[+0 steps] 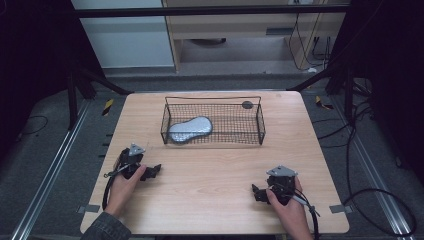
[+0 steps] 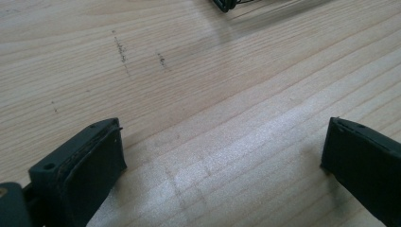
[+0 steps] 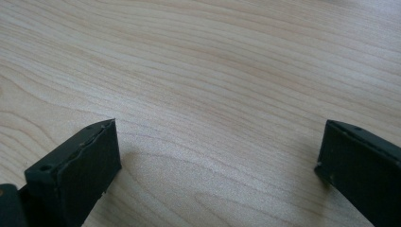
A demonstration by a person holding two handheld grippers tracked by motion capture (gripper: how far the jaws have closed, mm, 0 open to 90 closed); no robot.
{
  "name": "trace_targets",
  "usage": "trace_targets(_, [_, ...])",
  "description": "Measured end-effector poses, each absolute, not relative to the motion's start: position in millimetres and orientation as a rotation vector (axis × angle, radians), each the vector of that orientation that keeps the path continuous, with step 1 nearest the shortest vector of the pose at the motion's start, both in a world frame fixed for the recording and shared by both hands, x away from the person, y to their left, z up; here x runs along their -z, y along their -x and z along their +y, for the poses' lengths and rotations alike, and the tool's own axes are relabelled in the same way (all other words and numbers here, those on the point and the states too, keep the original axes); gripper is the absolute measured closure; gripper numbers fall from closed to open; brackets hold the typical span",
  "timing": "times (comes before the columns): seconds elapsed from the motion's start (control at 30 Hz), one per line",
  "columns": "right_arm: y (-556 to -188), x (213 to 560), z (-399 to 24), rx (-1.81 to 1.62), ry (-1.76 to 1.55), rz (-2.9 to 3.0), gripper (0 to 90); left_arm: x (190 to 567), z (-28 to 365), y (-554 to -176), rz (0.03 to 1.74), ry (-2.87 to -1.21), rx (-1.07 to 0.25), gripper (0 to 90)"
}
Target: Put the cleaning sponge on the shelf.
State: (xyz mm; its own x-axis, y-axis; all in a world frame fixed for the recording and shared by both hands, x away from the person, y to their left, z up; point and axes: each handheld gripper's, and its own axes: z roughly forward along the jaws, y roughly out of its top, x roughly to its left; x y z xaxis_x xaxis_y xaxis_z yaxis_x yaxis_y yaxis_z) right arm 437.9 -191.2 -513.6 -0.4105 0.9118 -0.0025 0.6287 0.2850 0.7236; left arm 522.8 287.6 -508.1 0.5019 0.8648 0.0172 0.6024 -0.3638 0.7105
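Grippers rest near the table's (image 1: 210,200) front edge: left gripper (image 1: 152,171) spread empty, wire basket (image 1: 212,120) at the back edge holding the silver pouch (image 1: 189,129), right gripper (image 1: 257,192) spread empty. A careless reach could snag the basket's mesh wall and drag it.

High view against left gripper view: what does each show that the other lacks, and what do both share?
High view alone: the silver pouch lying in the wire basket, both hands, and the right gripper resting on the table. Left gripper view alone: close up, the left gripper with jaws wide apart and nothing between them, plus faint dark marks on the wood. Both: the wooden table, the left gripper, and the basket, a mere corner at the gripper view's top edge.
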Motion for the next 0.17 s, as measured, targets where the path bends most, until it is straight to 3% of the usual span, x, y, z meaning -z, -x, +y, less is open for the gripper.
trace_targets(0.17, [-438.0, 513.6, -191.2, -0.915, -1.383, 2.142, 0.3, 508.1, 287.5, -522.8, 1.198, -2.096, -0.522, 0.0])
